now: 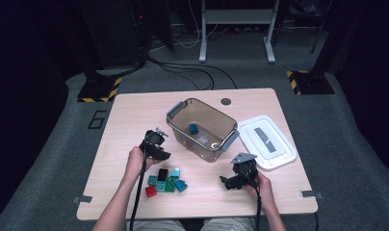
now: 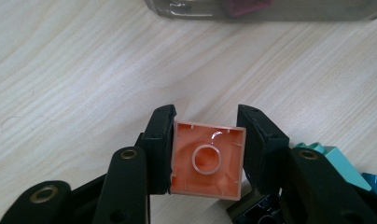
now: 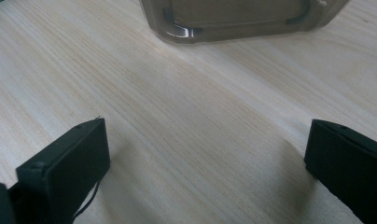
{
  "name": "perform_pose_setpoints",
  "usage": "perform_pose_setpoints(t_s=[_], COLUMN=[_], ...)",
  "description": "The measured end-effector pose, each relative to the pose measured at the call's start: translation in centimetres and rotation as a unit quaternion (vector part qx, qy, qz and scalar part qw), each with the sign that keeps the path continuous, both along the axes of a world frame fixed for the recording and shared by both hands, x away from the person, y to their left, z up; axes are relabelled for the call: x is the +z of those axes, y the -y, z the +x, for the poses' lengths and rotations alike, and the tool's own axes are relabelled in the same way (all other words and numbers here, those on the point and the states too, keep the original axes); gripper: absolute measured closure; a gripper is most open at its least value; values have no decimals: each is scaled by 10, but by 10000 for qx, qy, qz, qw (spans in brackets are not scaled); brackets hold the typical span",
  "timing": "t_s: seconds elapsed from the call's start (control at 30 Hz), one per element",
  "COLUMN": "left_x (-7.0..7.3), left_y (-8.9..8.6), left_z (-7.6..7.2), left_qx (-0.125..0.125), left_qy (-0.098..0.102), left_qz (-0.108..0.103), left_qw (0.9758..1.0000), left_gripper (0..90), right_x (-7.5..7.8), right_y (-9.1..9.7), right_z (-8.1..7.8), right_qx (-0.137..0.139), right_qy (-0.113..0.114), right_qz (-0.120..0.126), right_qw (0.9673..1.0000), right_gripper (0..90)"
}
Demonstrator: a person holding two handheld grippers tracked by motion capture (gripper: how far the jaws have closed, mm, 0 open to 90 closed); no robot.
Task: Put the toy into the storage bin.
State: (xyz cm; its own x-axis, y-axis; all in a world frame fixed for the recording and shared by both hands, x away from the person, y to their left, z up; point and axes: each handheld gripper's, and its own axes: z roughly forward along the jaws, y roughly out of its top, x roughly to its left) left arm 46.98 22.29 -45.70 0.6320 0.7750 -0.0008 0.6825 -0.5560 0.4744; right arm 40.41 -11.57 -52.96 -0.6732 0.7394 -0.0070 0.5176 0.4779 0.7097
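We had one blue brick binned; our left gripper clamped a peach brick, right jaws gaped empty, pile remained.

The orange brick is a square plastic building block, seen from its hollow underside, where a round tube stands in the middle between thin walls. It sits level and square, pinched on two opposite sides, and hangs above the bare wooden table, near the other loose bricks.
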Motion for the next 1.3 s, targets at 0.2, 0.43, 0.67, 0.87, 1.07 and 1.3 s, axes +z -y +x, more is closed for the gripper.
perform_pose_setpoints(t_s=[0.2,0.43,0.67,0.87,1.07,1.3], left_x=[9,23,32,40,49,64], left_y=[0,0,3,5,7,8], left_z=[0,1,2,2,3,4], left_qx=[-24,-36,-63,-64,-74,-85], left_qy=[58,139,214,285,347,458], left_qz=[10,33,31,6,41,101], left_qw=[10000,9999,9997,9996,9994,9989], left_gripper=[580,580,580,580,581,581], right_x=[0,0,0,0,0,0], right_y=[0,0,0,0,0,0], right_z=[0,0,0,0,0,0], right_qx=[-3,-7,-6,-6,-4,-2], right_qy=[-2,0,0,1,-1,-1], right_qz=[0,-1,-1,0,-1,0], right_qw=[10000,10000,10000,10000,10000,10000], right_gripper=[0,0,0,0,0,0])
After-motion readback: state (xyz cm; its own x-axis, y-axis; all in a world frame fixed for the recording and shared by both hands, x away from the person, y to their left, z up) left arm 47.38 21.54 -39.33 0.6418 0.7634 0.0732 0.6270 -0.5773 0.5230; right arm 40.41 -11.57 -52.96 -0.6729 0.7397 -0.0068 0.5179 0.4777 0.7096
